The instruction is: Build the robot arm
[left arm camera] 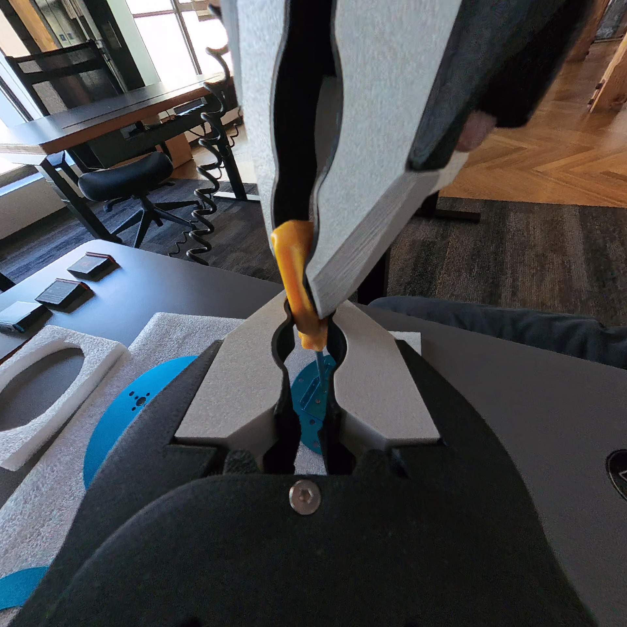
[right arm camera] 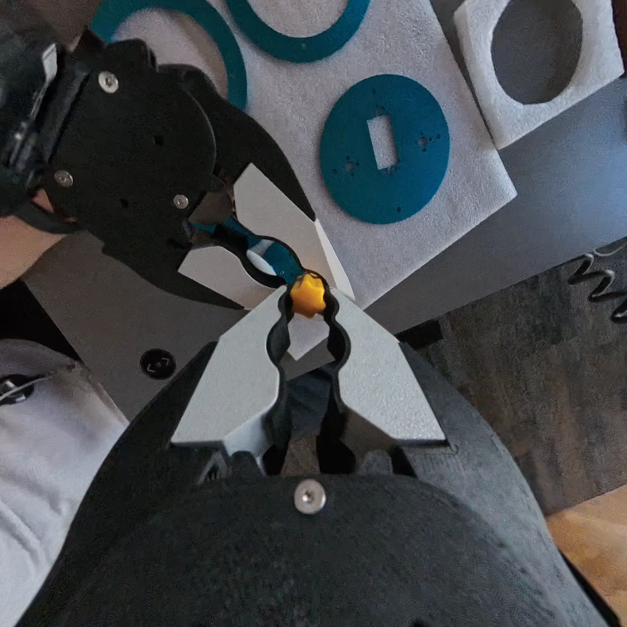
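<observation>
Two hand-held grippers meet over a small blue bracket (left arm camera: 311, 390) at the near end of a white foam sheet (left arm camera: 190, 325) on a grey table (left arm camera: 509, 390).

In the left wrist view, the left gripper (left arm camera: 312, 307) reaches low over the sheet, its jaws drawn close with a narrow gap between them. The bracket, lying on a blue plate (left arm camera: 314, 431), shows through that gap. Whether the pads actually bite on it cannot be told. The right gripper (left arm camera: 303, 288) comes down from above, clamped on the orange handle (left arm camera: 291, 264) of a screwdriver. Its thin shaft (left arm camera: 320, 366) passes between the left jaws and its tip sits at the bracket. To the left lie a blue disc (left arm camera: 135, 400) and a foam block with an oval hole (left arm camera: 23, 441). Small black boxes (left arm camera: 91, 266) sit farther off on the table, and a coiled cable (left arm camera: 207, 203) hangs beyond its edge.

In the right wrist view, looking almost straight down, the right gripper (right arm camera: 307, 298) pinches the orange handle (right arm camera: 307, 298), seen end-on, at its very tips. The left gripper (right arm camera: 295, 268) comes in from the upper left, touching tip to tip, with blue metal showing between its fingers. On the foam sheet (right arm camera: 407, 68) beyond lie a blue disc with a rectangular cut-out (right arm camera: 339, 169) and two blue rings (right arm camera: 237, 74), well apart from the grippers. The foam block (right arm camera: 475, 51) is at the top right.
</observation>
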A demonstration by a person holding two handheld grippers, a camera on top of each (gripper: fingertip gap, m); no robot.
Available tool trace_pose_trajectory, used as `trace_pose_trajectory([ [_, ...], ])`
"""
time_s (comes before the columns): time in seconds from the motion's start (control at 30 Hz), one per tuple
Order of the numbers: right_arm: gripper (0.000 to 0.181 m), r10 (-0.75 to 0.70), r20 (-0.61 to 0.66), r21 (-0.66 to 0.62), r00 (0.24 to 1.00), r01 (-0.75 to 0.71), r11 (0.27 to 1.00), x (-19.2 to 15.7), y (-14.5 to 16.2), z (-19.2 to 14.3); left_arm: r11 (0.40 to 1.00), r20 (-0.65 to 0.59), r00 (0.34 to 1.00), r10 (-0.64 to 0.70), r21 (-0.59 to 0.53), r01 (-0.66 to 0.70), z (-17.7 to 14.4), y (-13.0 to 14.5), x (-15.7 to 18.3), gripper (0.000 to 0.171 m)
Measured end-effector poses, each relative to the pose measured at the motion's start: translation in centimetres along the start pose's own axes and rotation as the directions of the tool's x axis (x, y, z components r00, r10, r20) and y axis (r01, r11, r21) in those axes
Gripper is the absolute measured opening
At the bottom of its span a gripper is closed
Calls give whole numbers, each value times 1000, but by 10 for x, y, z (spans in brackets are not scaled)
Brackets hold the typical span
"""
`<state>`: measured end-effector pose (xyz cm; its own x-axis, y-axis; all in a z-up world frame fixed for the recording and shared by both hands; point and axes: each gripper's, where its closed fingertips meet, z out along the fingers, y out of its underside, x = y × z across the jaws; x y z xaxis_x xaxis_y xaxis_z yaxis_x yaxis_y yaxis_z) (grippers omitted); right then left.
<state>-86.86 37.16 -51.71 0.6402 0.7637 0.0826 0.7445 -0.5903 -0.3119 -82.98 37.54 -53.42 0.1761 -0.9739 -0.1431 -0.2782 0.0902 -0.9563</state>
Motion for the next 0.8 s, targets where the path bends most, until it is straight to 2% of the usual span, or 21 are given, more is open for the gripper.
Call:
trace_pose_trajectory([
  [0.07, 17, 72, -35, 9, 997, -72, 997, 0, 0, 0, 1000, -5, 1000, 1, 2, -1, 0, 0, 1, 10],
  [0.13, 17, 51, -37, -1, 998, -51, 999, -2, 1, -1, 1000, -8, 1000, 5, 5, -5, 0, 0, 2, 10],
  [0.2, 17, -49, -8, -10, 999, 49, 999, -3, -2, 0, 1000, -9, 1000, 4, 7, -4, -1, 0, 2, 10],
  [0.27, 24, -180, 0, 3, 984, 180, 984, -1, -7, 0, 1000, -13, 1000, -9, 12, 9, -2, 1, 1, 10],
  [0.37, 18, -230, 63, 36, 971, 228, 973, -6, -10, 2, 1000, -20, 1000, -22, 16, 23, -3, 1, 0, 11],
  [0.43, 18, -171, 70, 38, 983, 168, 985, -5, -9, 2, 999, -17, 999, -29, 13, 29, -2, 1, -1, 10],
  [0.6, 18, 105, 2, 38, 994, -105, 994, -2, -8, 3, 999, -7, 999, -37, 2, 37, -2, 3, -1, 9],
  [0.63, 18, 95, -8, 25, 995, -95, 995, -3, -7, 2, 1000, -10, 1000, -28, 2, 28, -3, 3, 0, 9],
  [0.7, 18, -13, -5, 0, 1000, 13, 1000, -4, -6, 2, 1000, -6, 1000, -12, 0, 12, -2, 3, 2, 9],
  [0.8, 21, -212, 42, 64, 976, 209, 976, -4, -12, 2, 1000, -17, 999, -30, 9, 30, -1, 2, 3, 10],
])
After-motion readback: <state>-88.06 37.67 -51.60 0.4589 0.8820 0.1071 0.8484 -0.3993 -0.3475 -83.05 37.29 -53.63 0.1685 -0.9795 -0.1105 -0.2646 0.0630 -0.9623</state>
